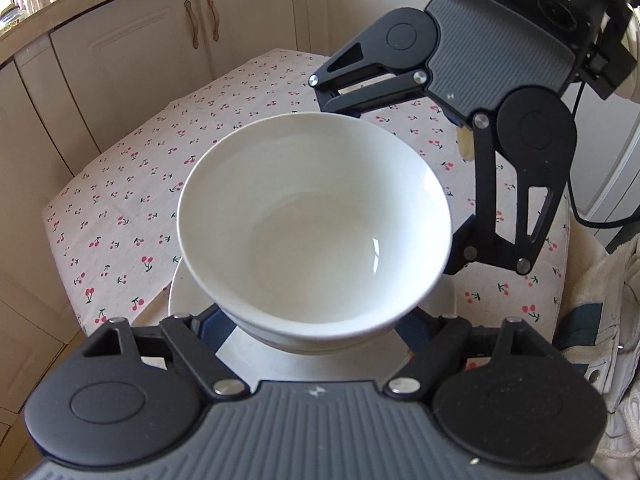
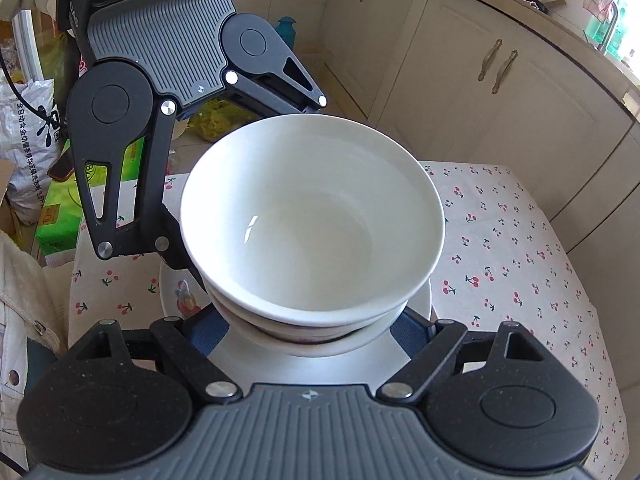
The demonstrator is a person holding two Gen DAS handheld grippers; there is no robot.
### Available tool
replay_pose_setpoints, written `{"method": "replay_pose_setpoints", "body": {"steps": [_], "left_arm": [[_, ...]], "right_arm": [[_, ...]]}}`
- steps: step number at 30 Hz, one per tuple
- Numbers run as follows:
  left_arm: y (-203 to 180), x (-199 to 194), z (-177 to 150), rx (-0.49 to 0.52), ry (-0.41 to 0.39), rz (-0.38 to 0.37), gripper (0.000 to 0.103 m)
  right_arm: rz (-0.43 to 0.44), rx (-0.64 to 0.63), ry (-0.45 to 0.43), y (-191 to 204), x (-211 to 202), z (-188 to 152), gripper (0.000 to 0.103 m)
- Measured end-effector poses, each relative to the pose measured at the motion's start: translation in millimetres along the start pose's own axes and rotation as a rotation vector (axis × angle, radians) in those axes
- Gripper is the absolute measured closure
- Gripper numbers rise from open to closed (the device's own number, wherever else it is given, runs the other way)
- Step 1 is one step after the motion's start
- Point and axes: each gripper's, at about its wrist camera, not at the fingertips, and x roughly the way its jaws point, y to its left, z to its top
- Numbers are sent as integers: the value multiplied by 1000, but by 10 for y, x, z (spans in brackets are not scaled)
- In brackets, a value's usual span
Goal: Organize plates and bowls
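A white bowl [image 1: 312,224] sits on top of a stack of bowls, which stands on a white plate [image 1: 320,364] on the cherry-print tablecloth. In the right wrist view the top bowl [image 2: 312,220] rests in a second bowl [image 2: 256,322] on the plate [image 2: 304,364]. My left gripper [image 1: 316,320] has its blue-padded fingers [image 1: 212,328] spread wide on either side of the stack's base. My right gripper [image 2: 316,324] flanks the same stack from the opposite side, fingers [image 2: 408,330] wide apart. Both fingertips are hidden under the bowls.
The table [image 1: 120,208] is small and covered by the cherry cloth [image 2: 512,248]. Cream cabinets [image 1: 132,48] stand close behind it. A green box [image 2: 60,216] and a printed bag [image 2: 28,128] sit beyond the table's edge. The right gripper's body [image 1: 492,60] hangs over the far side.
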Motion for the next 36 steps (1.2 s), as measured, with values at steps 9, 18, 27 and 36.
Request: {"method": "replay_pose_setpoints", "body": {"steps": [9,18,27,36], "left_arm": [[82,14,-63,-22,3,-8,19],[136,19,-86,-53,-10,-10,19],[39,-58,-148,-56,-66,34,6],[-326,-385,-393,-159,-164,170,4]], "right_arm": [[24,24,9,-94,146,41,13],[34,46,-4,-169,181,28,14],[18,73,-32,-74,52,-18,0],[-217,239,-7,225,-321,-172,0]]}}
